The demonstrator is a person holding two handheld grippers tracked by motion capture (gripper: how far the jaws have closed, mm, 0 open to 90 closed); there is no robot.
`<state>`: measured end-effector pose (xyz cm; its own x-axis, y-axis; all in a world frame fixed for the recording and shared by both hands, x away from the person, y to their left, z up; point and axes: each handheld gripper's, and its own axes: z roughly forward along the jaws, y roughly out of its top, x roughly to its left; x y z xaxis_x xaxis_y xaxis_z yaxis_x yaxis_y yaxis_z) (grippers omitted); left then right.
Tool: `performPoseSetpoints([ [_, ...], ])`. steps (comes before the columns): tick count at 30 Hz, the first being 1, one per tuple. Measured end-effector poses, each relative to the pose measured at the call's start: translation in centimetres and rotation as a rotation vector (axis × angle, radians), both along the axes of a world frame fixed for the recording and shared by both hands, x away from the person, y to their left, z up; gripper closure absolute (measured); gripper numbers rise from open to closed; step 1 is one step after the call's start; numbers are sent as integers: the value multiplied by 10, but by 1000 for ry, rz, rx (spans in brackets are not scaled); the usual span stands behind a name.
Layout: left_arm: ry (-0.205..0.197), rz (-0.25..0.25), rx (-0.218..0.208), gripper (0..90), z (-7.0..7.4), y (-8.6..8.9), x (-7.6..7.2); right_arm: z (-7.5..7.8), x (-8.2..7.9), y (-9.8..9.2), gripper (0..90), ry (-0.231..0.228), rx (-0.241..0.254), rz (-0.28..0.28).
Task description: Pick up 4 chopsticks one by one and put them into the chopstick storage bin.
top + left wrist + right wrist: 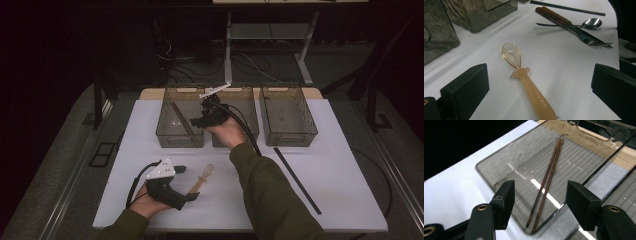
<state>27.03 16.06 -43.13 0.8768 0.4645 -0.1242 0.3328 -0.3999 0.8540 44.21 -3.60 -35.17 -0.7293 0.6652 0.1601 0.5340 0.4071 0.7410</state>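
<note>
Right gripper view looks down past the right gripper [540, 206], whose jaws stand apart with nothing pressed between them, onto a pair of brown chopsticks [547, 178] lying side by side on the floor of the smoky clear bin [499, 167]. Their long axis runs from near the jaws up and away to the right, below the gap between the fingers [504, 202]. High view shows that bin as the leftmost of three on the white table [325, 170], while the left gripper [541, 92] rests wide open around a peach spoon [524, 77].
</note>
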Motion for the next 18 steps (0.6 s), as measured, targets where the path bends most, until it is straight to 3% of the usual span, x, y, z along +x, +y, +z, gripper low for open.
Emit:
performPoseSetpoints([
  [7,5,10,-8,3,0,1,0,1,-15,-16,335,-24,11,25],
  [13,6,11,8,2,0,2,1,2,-25,-34,319,-27,27,27],
  [18,8,23,-2,1,-1,3,1,1,-32,-48,311,-24,42,22],
])
